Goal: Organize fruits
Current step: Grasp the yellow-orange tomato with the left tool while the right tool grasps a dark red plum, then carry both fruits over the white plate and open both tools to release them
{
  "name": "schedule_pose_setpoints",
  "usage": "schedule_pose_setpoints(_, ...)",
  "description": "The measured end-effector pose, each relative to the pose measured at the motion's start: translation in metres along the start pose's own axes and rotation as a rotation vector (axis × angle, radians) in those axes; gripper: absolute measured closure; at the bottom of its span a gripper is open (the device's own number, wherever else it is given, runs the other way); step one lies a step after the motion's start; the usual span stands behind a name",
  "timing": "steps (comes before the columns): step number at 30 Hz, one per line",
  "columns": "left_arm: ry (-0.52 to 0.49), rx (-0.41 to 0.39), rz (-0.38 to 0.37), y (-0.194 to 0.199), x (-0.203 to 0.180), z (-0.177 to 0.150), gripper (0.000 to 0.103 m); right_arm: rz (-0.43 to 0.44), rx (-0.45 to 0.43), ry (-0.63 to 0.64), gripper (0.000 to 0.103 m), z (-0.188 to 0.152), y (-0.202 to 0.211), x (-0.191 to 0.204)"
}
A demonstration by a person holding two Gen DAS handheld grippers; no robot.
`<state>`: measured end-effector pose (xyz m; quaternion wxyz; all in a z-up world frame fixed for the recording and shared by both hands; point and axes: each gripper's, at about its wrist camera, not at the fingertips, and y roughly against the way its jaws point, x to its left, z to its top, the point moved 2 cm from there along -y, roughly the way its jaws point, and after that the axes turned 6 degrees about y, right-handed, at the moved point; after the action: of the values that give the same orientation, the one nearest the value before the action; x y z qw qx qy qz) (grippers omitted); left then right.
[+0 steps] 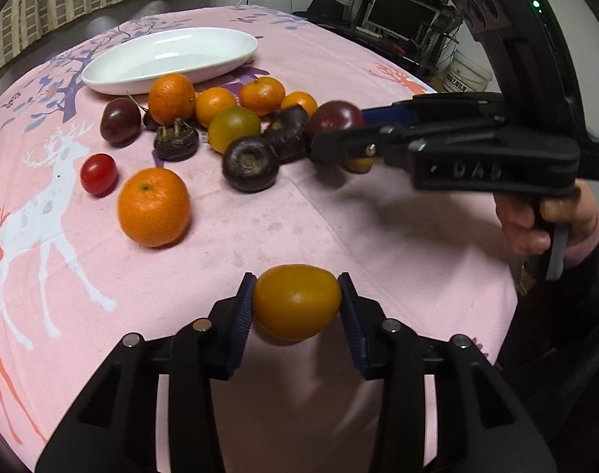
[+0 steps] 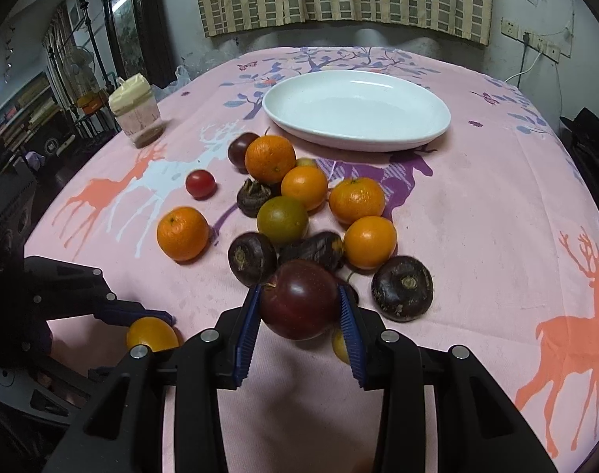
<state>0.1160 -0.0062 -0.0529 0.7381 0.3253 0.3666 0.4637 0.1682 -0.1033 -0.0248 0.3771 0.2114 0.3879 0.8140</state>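
My left gripper (image 1: 296, 303) is shut on a yellow-orange oval fruit (image 1: 296, 301) just above the pink tablecloth; the same fruit (image 2: 151, 335) shows at lower left in the right wrist view. My right gripper (image 2: 299, 307) is shut on a dark red plum (image 2: 299, 303), lifted near the pile; the left wrist view shows that plum (image 1: 334, 116) at the pile's right end. The pile holds several tangerines (image 2: 269, 157), a greenish one (image 2: 282, 220), dark brown water chestnuts (image 2: 402, 287) and a red cherry tomato (image 2: 200, 183). A white oval plate (image 2: 354, 106) lies empty behind them.
A lone tangerine (image 1: 153, 207) sits left of the pile. A small yellow fruit (image 2: 338, 345) lies under my right gripper. A covered jar (image 2: 137, 114) stands at the table's left edge. A hand (image 1: 528, 224) holds the right gripper's handle.
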Motion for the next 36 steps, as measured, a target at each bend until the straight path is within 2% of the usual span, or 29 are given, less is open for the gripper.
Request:
schedule_pose_setpoints(3,0.01,-0.052,0.005,0.017,0.017,0.025,0.062,0.058,-0.047,-0.037,0.064,0.019,0.007,-0.012)
schedule_pose_setpoints(8,0.072,-0.182,0.106,0.024,0.059,0.11,0.062,0.034,-0.13,-0.119,0.063,0.077,-0.015,-0.051)
schedule_pose_setpoints(13,0.16,-0.163,0.177,-0.017,0.104,0.19,0.062,-0.042,-0.113,-0.152,0.063,0.126,-0.07,-0.088)
schedule_pose_setpoints(15,0.173,-0.138,0.228,-0.039,0.116,0.213,0.062,-0.073,-0.086,-0.145,0.063,0.137,-0.092,-0.097)
schedule_pose_setpoints(17,0.193,-0.112,0.241,-0.055,0.129,0.227,0.062,-0.087,-0.056,-0.147,0.063,0.141,-0.11,-0.105)
schedule_pose_setpoints(19,0.203,-0.078,0.235,-0.07,0.137,0.231,0.061,-0.074,-0.027,-0.147,0.062,0.144,-0.123,-0.109)
schedule_pose_setpoints(21,0.201,-0.06,0.263,-0.08,0.139,0.232,0.059,-0.074,-0.013,-0.135,0.058,0.146,-0.129,-0.11)
schedule_pose_setpoints(22,0.2,-0.06,0.282,-0.081,0.139,0.233,0.045,-0.072,-0.018,-0.131,0.048,0.146,-0.128,-0.11)
schedule_pose_setpoints(23,0.202,-0.076,0.295,-0.079,0.139,0.233,0.035,-0.078,-0.03,-0.131,0.045,0.146,-0.124,-0.111)
schedule_pose_setpoints(27,0.186,-0.12,0.281,-0.054,0.133,0.223,0.028,-0.075,-0.071,-0.146,0.041,0.143,-0.096,-0.11)
schedule_pose_setpoints(29,0.194,-0.16,0.27,-0.03,0.129,0.206,0.018,-0.068,-0.082,-0.15,0.036,0.135,-0.079,-0.106)
schedule_pose_setpoints(31,0.21,-0.185,0.241,-0.012,0.126,0.185,0.016,-0.045,-0.077,-0.138,0.035,0.122,-0.066,-0.1)
schedule_pose_setpoints(36,0.199,-0.193,0.169,0.013,0.115,0.126,0.015,0.027,-0.026,-0.092,0.035,0.086,-0.058,-0.081)
